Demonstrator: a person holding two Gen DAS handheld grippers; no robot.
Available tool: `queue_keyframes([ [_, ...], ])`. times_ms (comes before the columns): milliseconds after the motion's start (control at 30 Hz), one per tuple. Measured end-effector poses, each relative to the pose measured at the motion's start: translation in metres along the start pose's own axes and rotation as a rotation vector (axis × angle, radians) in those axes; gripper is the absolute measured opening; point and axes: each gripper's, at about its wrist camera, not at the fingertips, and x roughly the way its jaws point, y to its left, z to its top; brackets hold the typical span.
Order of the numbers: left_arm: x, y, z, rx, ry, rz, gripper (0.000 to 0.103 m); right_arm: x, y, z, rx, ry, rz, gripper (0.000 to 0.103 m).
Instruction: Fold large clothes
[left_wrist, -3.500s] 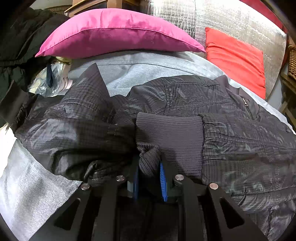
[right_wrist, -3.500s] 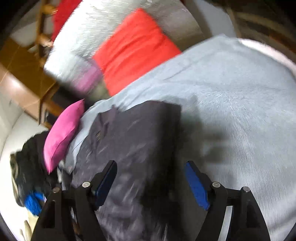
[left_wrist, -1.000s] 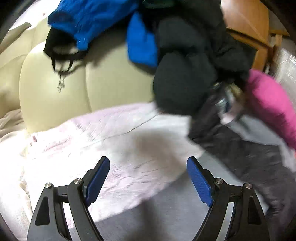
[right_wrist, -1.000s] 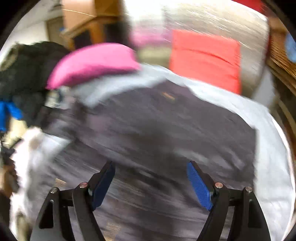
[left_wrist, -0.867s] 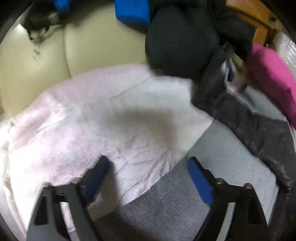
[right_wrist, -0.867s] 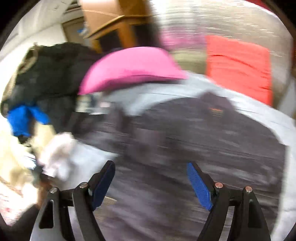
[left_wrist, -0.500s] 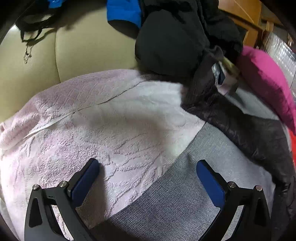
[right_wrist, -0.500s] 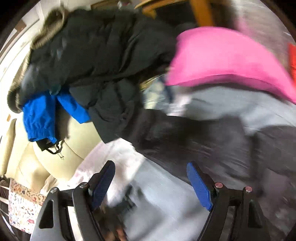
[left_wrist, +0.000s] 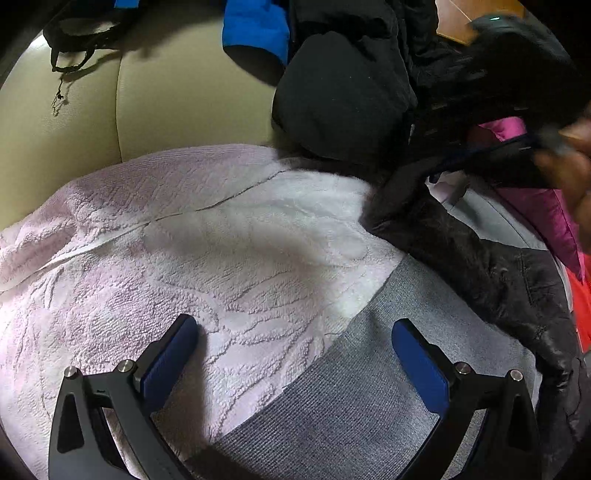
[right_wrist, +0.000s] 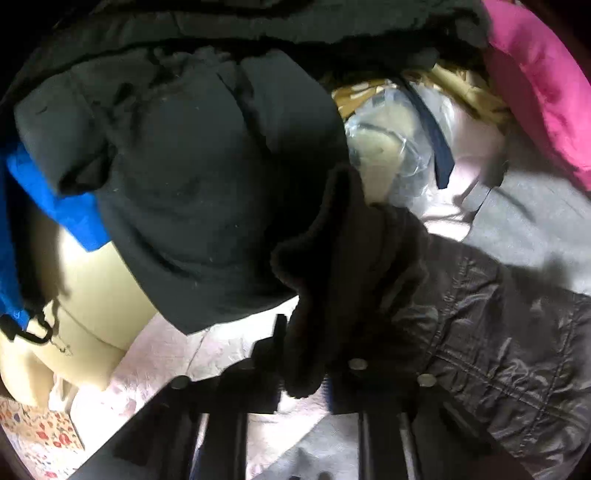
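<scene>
Dark jacket (right_wrist: 491, 332): quilted shiny fabric w/ knit cuff (right_wrist: 343, 280); sleeve stretched across grey cover (left_wrist: 351, 398), cuff end toward sofa back, rest trailing off to right edge in left wrist view (left_wrist: 491, 273).

Right gripper (right_wrist: 303, 384): jaws just closed, clenched on knit cuff; cuff bunched between the pads, standing up ahead of them. Also seen in left wrist view (left_wrist: 491, 147), blurred, w/ a hand (left_wrist: 569, 166) behind it at right edge.

Left gripper (left_wrist: 295, 354): released, jaws at widest, having opened further just now; nothing between blue pads (left_wrist: 168, 360). Hovers over seam where pink-white towel (left_wrist: 207, 258) meets grey cover; not touching jacket.

Cream sofa back (left_wrist: 177, 99): carries heap of clothes – black coat (right_wrist: 207, 177), blue garment (left_wrist: 258, 26), black strap item (left_wrist: 74, 37).

Clear plastic bag (right_wrist: 402, 147): lies between black coat and pink pillow (right_wrist: 539, 85), just beyond cuff; holds sth pale w/ a dark blue strip, contents otherwise unclear.

Red cushion (left_wrist: 581, 306): sliver at right edge, past jacket.

Floral cloth (right_wrist: 40, 435): lower left corner, right wrist view, below sofa.
</scene>
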Motion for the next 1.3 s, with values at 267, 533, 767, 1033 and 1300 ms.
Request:
queue_keyframes([
  [267,0.006,-0.005,0.005,0.005,0.025,0.007,0.103,-0.157,-0.05,-0.03,-0.009,-0.22,-0.014,0.012],
  [533,0.014,-0.008,0.028,-0.01,0.106,-0.021,0.103,-0.321,-0.125,-0.092,0.076,-0.402,-0.112,0.012],
  [767,-0.047,-0.053,0.05,-0.276,0.261,-0.499,0.103,-0.378,-0.187,-0.145,0.157,-0.46,-0.151,0.012],
  [1033,-0.02,-0.155,0.006,-0.594,0.617,-0.873,0.103,-0.422,-0.239,-0.18,0.196,-0.531,-0.179,0.012],
  [1300,0.008,-0.216,-0.03,-0.678,0.733,-0.874,0.103,-0.46,-0.289,-0.215,0.222,-0.582,-0.224,0.012],
])
